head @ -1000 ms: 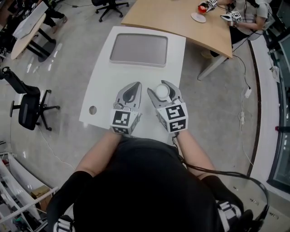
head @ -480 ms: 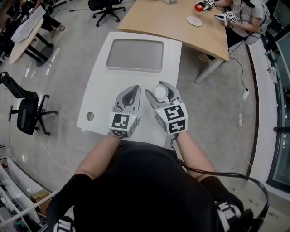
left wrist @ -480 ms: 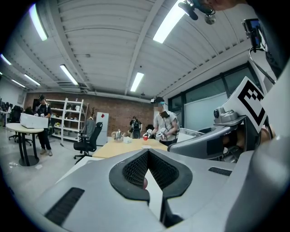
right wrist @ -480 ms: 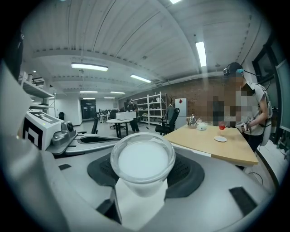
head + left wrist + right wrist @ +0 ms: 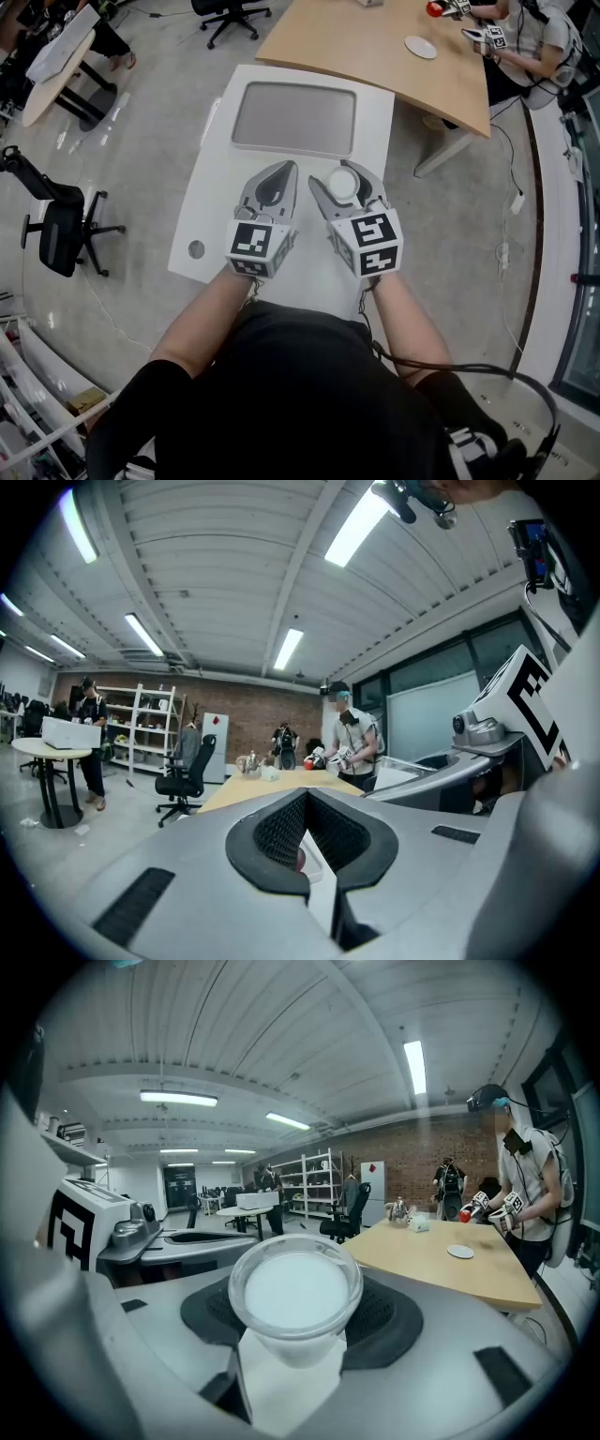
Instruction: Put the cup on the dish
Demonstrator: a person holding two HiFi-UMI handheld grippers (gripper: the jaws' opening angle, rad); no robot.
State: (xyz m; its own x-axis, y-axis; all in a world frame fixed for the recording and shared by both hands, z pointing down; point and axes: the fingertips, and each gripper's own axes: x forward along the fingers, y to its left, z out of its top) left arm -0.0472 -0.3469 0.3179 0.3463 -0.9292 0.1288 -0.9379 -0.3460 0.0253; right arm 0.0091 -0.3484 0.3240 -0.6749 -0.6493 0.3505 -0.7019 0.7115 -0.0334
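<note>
A small white cup (image 5: 342,183) sits between the jaws of my right gripper (image 5: 345,186), which is shut on it, above the near half of the white table (image 5: 220,169). In the right gripper view the cup (image 5: 295,1296) is upright, its rim facing the camera. My left gripper (image 5: 273,180) hovers beside it with its jaws shut and nothing in them; in the left gripper view its black pads (image 5: 272,841) meet at the tip. A flat grey rectangular tray (image 5: 293,117) lies on the far half of the white table, just beyond both grippers.
A wooden table (image 5: 375,47) stands behind, with a small white dish (image 5: 421,47) on it and a seated person (image 5: 525,33) holding other grippers. Office chairs (image 5: 56,230) stand on the floor to the left. The white table has a round hole (image 5: 195,249) near its left corner.
Both grippers have drifted a little forward toward the grey tray, and the head view has shifted slightly. The cup stays held in the right gripper.
</note>
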